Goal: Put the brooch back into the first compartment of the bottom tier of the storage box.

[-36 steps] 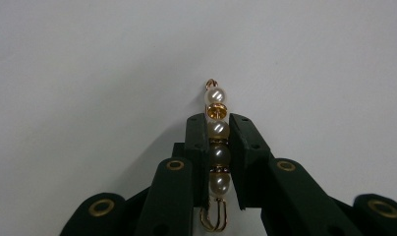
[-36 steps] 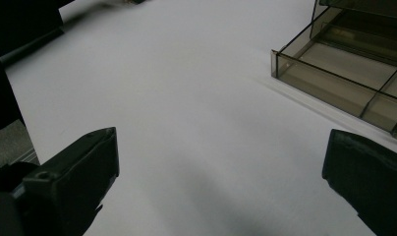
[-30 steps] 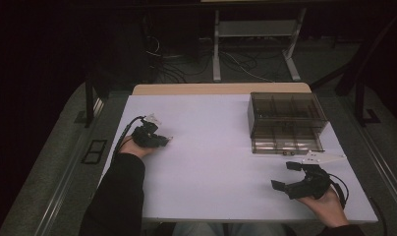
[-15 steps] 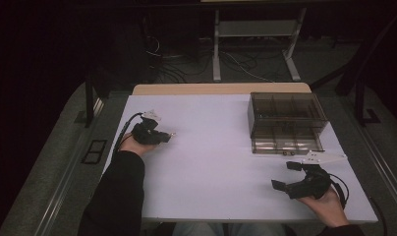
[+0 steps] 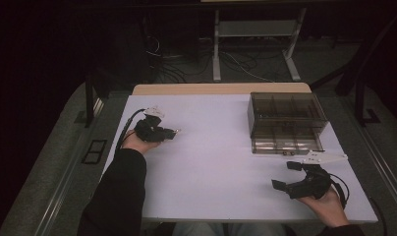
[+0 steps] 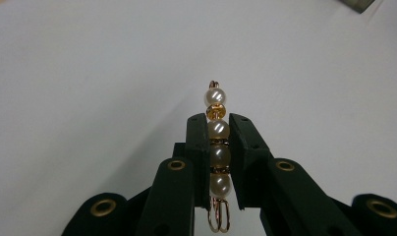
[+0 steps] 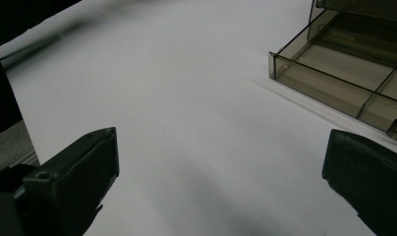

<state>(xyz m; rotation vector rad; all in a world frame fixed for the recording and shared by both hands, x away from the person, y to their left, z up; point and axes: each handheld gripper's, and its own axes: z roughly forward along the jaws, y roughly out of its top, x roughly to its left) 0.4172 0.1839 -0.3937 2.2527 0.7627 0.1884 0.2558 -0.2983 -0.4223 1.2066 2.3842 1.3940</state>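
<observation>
My left gripper [image 6: 218,123] is shut on a string of pearl beads with gold links [image 6: 216,129]; one pearl and a gold bead stick out past the jaw tips. In the high view this left gripper [image 5: 173,132] hovers over the left side of the white table [image 5: 211,167], the gold piece [image 5: 176,131] glinting at its tip. My right gripper [image 5: 286,174] rests near the front right of the table, jaws spread wide with nothing between them. A smoky clear drawer box [image 5: 286,121] stands at the back right, its lower drawer [image 7: 344,81] pulled out.
The drawer box's open tray has dividers and lies just beyond my right gripper. A wooden table edge [image 5: 221,89] runs along the back. Dark floor, cables and a metal stand [image 5: 255,44] lie behind the table.
My left hand has risen slightly with the bead string in its jaws. The right hand has stayed in place.
</observation>
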